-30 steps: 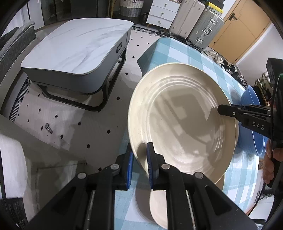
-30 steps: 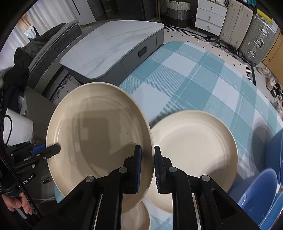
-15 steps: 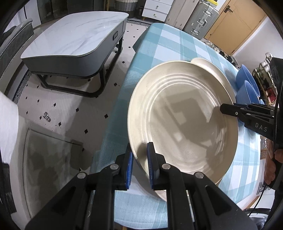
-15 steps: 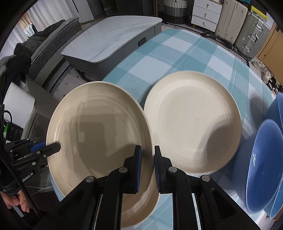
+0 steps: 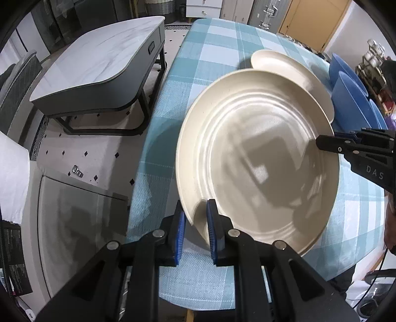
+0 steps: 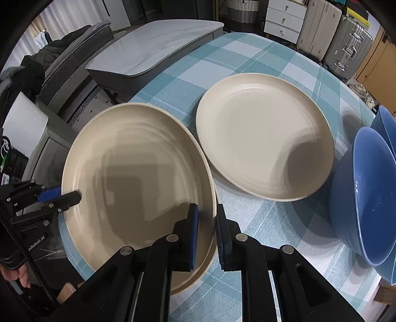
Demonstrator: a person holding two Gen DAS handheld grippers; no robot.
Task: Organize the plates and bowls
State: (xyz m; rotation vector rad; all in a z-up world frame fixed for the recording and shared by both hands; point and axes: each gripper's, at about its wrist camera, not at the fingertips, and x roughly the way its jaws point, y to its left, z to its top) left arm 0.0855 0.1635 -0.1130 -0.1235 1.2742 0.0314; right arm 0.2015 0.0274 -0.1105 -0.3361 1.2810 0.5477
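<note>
Both tongs (image 5: 195, 230) (image 6: 206, 234) clamped on cream plate (image 6: 128, 178) rim; second plate (image 6: 262, 133), blue bowls (image 6: 366, 193) just beside.

A marble-topped coffee table (image 5: 96, 62) stands beside the checked tablecloth (image 6: 267, 59), with suitcases (image 6: 331, 32) and a white drawer unit (image 6: 284, 19) beyond.

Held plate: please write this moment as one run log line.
left gripper: shut on held plate | right gripper: shut on opposite rim | second plate: on table

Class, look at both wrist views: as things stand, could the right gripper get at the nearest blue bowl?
Probably not yet. The right gripper is shut on the rim of the held cream plate, which the left gripper also grips. The blue bowl sits close by with bare tablecloth between.
</note>
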